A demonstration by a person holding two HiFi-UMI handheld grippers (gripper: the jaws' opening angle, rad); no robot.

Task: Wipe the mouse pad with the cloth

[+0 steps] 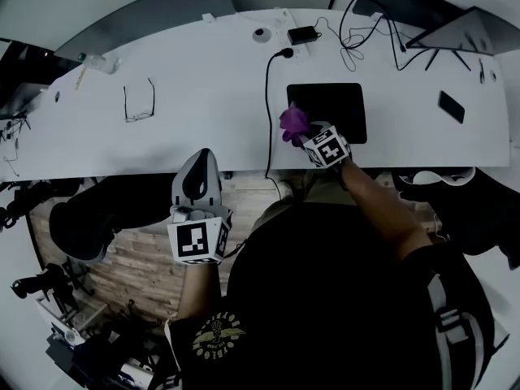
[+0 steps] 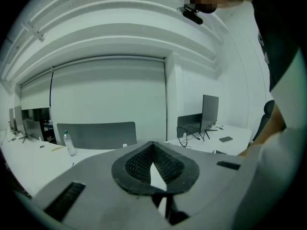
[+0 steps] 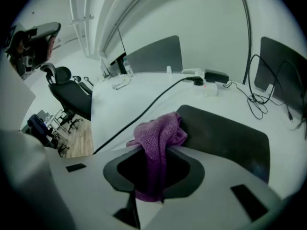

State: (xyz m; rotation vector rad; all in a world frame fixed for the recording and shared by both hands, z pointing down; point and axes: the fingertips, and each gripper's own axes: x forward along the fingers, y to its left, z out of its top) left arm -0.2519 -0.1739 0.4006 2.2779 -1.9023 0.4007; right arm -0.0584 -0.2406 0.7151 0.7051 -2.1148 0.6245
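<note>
A long white surface [image 1: 203, 120] with a smooth, matte top curves across the head view, and a person in a dark shirt [image 1: 341, 299] sits at its near edge above a wood-plank floor [image 1: 146, 250]. On the surface in front of the person lies the mouse pad [image 1: 329, 108], a flat black rectangle with rounded corners and a dull finish. The person's right arm reaches forward with the right gripper [image 3: 154, 150] to the pad's left edge, towards its near corner. Its jaws are clamped tight on the cloth [image 3: 158, 135], a purple piece with a nubby, knitted weave. One end of the cloth hangs down through the jaw opening, while the rest bunches in a soft lump beyond the tips, over the rim of the pad. Whether the lump presses on the pad cannot be told. The left gripper [image 2: 153, 145], grey with ribbed black pads, is held well apart from the pad, below the near edge of the surface and pointing up. Its jaws meet at the tips with nothing between them. A thin black cable [image 1: 268, 112] runs from the far side to the near edge, just left of the pad. Wire-framed glasses [image 1: 139, 104] lie further left, and a dark phone [image 1: 451, 106] lies to the right.
</note>
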